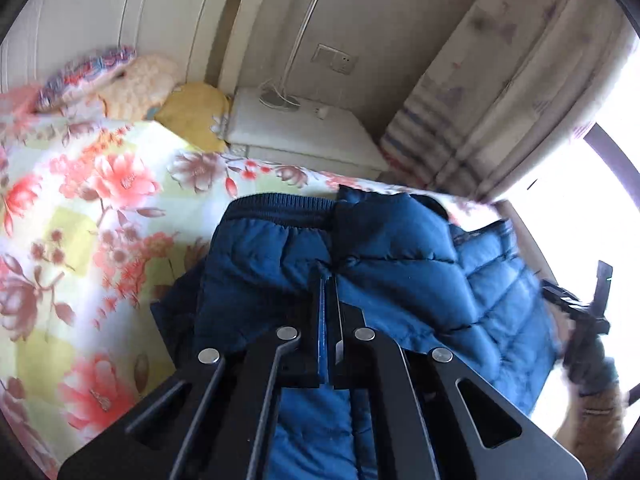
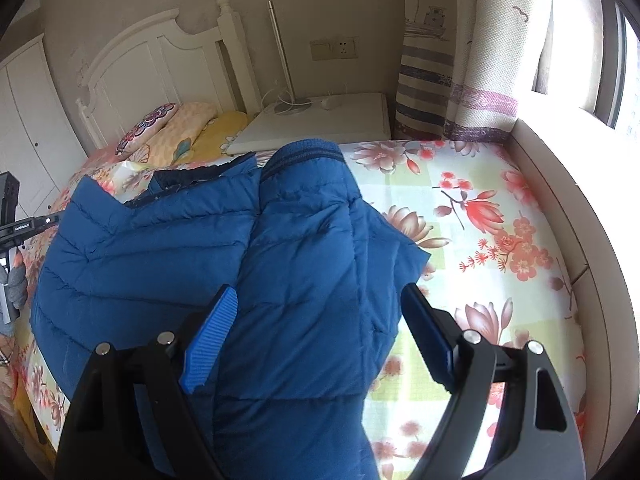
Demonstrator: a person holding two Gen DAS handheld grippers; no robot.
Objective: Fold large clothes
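A blue quilted puffer jacket (image 1: 400,280) lies partly folded on the floral bed sheet (image 1: 80,200). My left gripper (image 1: 329,280) is shut on a fold of the jacket near its ribbed hem. In the right wrist view the jacket (image 2: 304,264) lies with a sleeve folded over its body, cuff towards the headboard. My right gripper (image 2: 320,300) is open, its blue-padded fingers (image 2: 212,340) on either side of the sleeve just above it. The right gripper also shows at the right edge of the left wrist view (image 1: 580,308).
Pillows (image 2: 176,128) lie at the head of the bed by the white headboard (image 2: 160,60). A white bedside table (image 2: 320,124) with a lamp stands beside them. A striped curtain (image 2: 448,80) and a window ledge (image 2: 560,184) border the bed's right side.
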